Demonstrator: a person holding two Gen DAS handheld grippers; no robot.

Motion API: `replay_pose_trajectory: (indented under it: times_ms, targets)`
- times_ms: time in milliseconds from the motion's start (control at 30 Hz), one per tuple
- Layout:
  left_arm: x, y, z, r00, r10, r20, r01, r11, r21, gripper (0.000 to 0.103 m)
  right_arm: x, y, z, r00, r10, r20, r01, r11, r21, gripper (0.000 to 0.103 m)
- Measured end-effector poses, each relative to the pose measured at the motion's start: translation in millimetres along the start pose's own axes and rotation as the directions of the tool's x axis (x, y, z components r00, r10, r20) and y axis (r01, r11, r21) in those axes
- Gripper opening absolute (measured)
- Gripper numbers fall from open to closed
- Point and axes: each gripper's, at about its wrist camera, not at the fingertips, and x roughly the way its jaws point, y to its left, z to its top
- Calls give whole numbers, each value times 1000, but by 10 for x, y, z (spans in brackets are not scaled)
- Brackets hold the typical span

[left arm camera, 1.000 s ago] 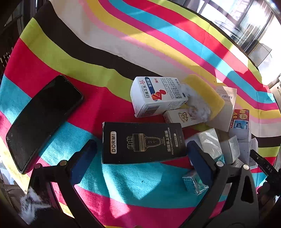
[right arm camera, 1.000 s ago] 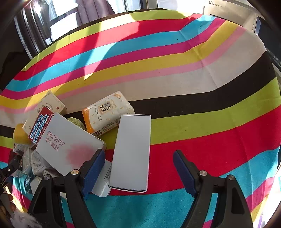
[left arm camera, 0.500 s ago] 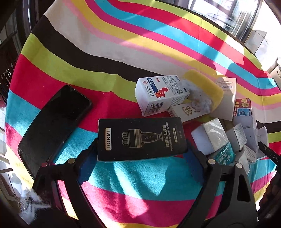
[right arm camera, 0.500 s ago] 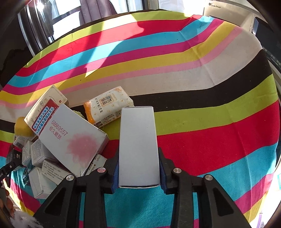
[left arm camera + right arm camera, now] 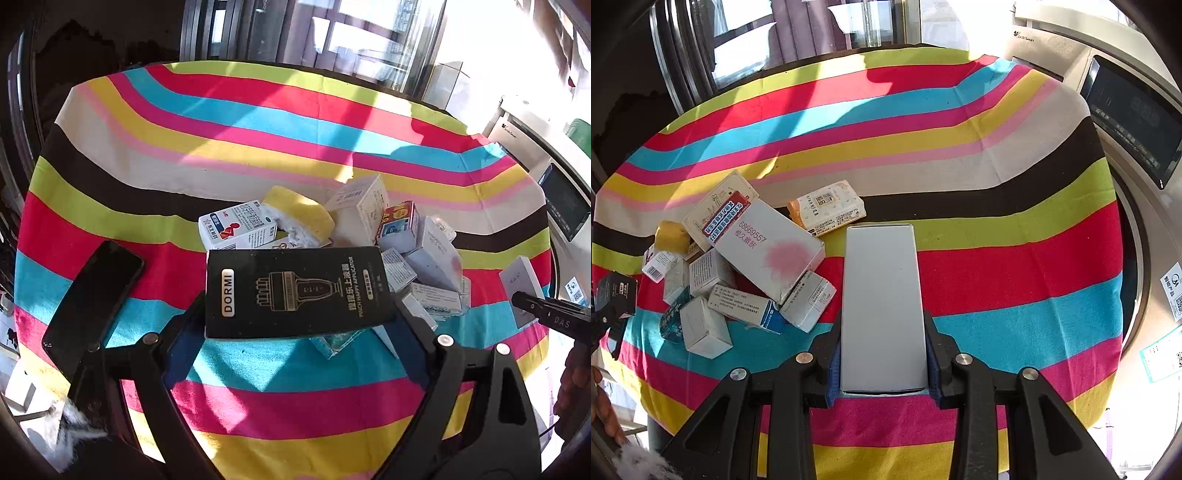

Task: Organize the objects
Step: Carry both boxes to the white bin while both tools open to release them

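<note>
At the left edge of the striped tablecloth point(image 5: 110, 192) a black phone point(image 5: 92, 295) lies flat, apart from everything else. Just right of it the left gripper point(image 5: 299, 317) is clamped on the black DORMI box point(image 5: 295, 291), its jaws pressing the box's two short ends so the printed face looks up; the box appears lifted clear of the cloth, level, near the front edge. It is stiff card and likely light, but held across its long span it could pivot, so a firm squeeze near mid-thickness seems wise. Behind it, toward the table's middle, sits the heap: a white medicine box point(image 5: 236, 229), a yellow sponge point(image 5: 299, 214), then a jumble of small white cartons point(image 5: 424, 258). In the right wrist view the same heap lies at left, topped by a large white box with a pink blotch point(image 5: 772, 247), with an orange tissue pack point(image 5: 827, 206) behind it. Farther right, the right gripper point(image 5: 882, 365) is closed on the near end of a plain white box point(image 5: 882, 302), jaws on its long sides, the box pointing away and seemingly raised. Smooth card may slip; gripping nearer its middle would steady it. Both tools reach forward roughly level from the front edge.
</note>
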Motion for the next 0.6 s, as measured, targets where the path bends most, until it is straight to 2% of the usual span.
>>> replay_pose_trajectory:
  times_ms: [100,200,267,333,433,533,600]
  targets:
    - [-39,-313,-42,993,-119,-16,120,990,78,91,-176,-51,-143,999,-36,-21,35,999,-21,37]
    - [-64,-639,-134,973,-225,-49,230,962,146,91,-351,-119,-320,996,-61,-60,59,998,-38,37]
    - [-80,-883,-228,951,-297,-83,308,934,183,91,-470,-179,-441,993,-80,-85,76,996,-47,37]
    - [-74,-1112,-313,921,-366,-129,387,897,215,91,-562,-253,-556,987,-102,-121,97,994,-51,37]
    - [-106,-1469,-481,861,-455,-226,504,820,271,91,-689,-371,-757,971,-155,-181,144,987,-70,37]
    - [-116,-1740,-651,800,-506,-323,594,744,306,91,-778,-505,-983,954,-184,-235,170,982,-77,37]
    - [-98,-1870,-748,762,-523,-382,638,707,304,91,-797,-618,-1144,941,-198,-276,188,980,-61,37]
